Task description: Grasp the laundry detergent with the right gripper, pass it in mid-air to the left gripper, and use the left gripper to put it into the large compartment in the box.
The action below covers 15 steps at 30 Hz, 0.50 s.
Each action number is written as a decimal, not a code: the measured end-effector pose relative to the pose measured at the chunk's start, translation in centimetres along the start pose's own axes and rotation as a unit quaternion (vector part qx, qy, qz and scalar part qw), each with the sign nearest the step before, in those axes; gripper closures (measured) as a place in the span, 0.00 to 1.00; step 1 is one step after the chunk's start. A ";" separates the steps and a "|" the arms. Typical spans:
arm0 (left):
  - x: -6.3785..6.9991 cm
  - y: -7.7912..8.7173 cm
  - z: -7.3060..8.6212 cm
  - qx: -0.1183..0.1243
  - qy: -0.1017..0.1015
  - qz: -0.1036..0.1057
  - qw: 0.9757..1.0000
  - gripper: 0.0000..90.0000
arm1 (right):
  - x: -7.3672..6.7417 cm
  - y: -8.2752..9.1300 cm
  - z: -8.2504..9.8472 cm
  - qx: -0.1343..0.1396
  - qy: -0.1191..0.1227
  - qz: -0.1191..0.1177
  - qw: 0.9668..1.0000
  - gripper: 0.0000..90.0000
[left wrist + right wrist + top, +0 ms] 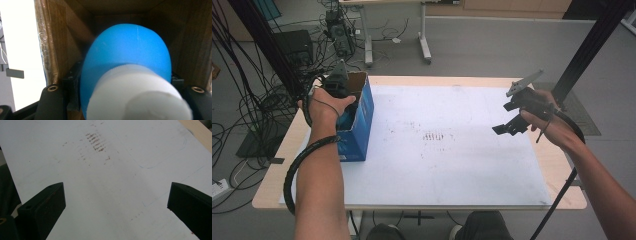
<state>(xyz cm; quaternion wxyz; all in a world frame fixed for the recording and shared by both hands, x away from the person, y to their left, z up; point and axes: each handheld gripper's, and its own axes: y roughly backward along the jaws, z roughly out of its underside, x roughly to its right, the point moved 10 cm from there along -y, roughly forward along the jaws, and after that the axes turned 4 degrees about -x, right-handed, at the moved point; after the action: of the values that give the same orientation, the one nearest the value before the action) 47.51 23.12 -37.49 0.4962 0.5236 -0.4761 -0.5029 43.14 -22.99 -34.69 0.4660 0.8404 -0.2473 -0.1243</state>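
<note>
A blue cardboard box point(362, 125) with an open top stands at the table's left edge. My left gripper point(337, 86) reaches down into it, its jaw tips hidden by the box wall. In the left gripper view, my left gripper point(125, 82) is shut on a blue bottle point(130, 50) with a white cap point(135, 97), inside the brown box walls point(65, 37). My right gripper point(507, 117) hovers over the right side of the white mat point(437, 150). In the right gripper view the right gripper point(116, 205) stands open with nothing between its jaws.
The mat covers most of the wooden table point(562, 165) and bears brown smudges point(434, 136) near its middle. Black frame posts point(592, 45) rise at both far corners. Cables and equipment point(337, 30) lie on the floor beyond, by another table's legs point(424, 45).
</note>
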 end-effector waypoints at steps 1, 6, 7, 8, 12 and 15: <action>0.0 0.0 0.0 0.001 0.000 0.000 1.000 0.40 | 0.0 0.0 0.0 0.000 0.000 0.000 1.000 0.02; 0.0 0.0 0.0 0.002 0.001 0.001 1.000 0.40 | 0.0 0.1 0.0 -0.001 0.000 0.001 1.000 0.02; -0.1 0.0 0.0 0.002 0.001 0.001 1.000 0.40 | 0.0 0.0 -0.1 0.000 0.000 0.001 1.000 0.02; -0.1 0.0 0.0 0.002 0.002 0.001 1.000 0.40 | 0.0 0.0 -0.1 0.000 0.001 0.001 1.000 0.02; -0.1 0.0 0.0 0.002 0.001 0.001 1.000 0.40 | 0.0 0.1 -0.1 0.000 0.002 0.001 1.000 0.02; -0.1 0.0 0.0 0.002 0.002 0.001 1.000 0.40 | 0.0 0.0 -0.1 0.000 0.002 0.001 1.000 0.02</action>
<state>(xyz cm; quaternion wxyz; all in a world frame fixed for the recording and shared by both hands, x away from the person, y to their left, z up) 47.53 23.20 -37.51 0.4967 0.5251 -0.4765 -0.5004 43.20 -22.91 -34.57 0.4670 0.8401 -0.2473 -0.1223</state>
